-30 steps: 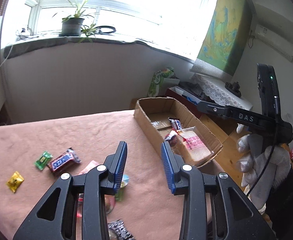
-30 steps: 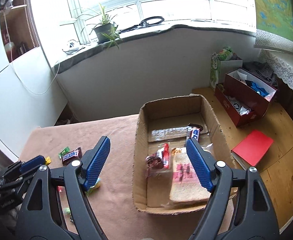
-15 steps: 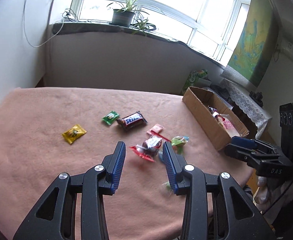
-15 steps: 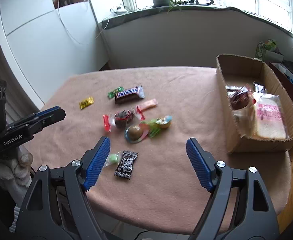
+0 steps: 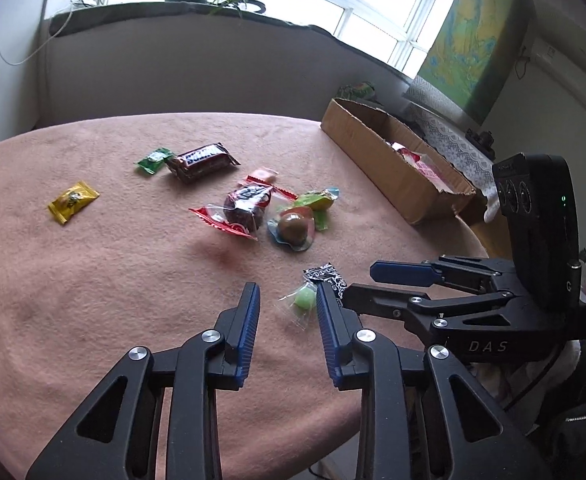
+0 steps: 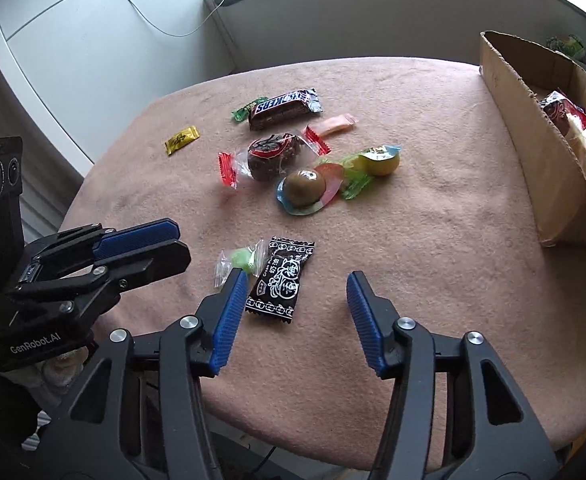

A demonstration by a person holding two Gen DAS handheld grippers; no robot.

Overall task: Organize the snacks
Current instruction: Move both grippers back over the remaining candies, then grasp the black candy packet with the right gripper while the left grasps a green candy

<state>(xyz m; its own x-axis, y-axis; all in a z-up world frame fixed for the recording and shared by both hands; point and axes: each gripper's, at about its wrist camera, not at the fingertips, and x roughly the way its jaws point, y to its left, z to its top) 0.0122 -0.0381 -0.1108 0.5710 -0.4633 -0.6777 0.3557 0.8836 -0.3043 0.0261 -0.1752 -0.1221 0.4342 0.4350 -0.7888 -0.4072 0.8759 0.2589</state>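
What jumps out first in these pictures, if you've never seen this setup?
The two black grippers with blue pads: the left gripper and right gripper hang open over a pink cloth-covered table. Bright wrapped snacks lie scattered mid-table, among them a brown Snickers bar, with a cardboard box at the right edge.

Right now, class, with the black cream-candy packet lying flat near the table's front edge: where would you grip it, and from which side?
Grip the black packet across its narrow middle, coming down from above with the right tongs. It lies flat on the cloth, long axis pointing away, so its long sides are open. The green candy sits close on its left; keep that finger tight to the packet.
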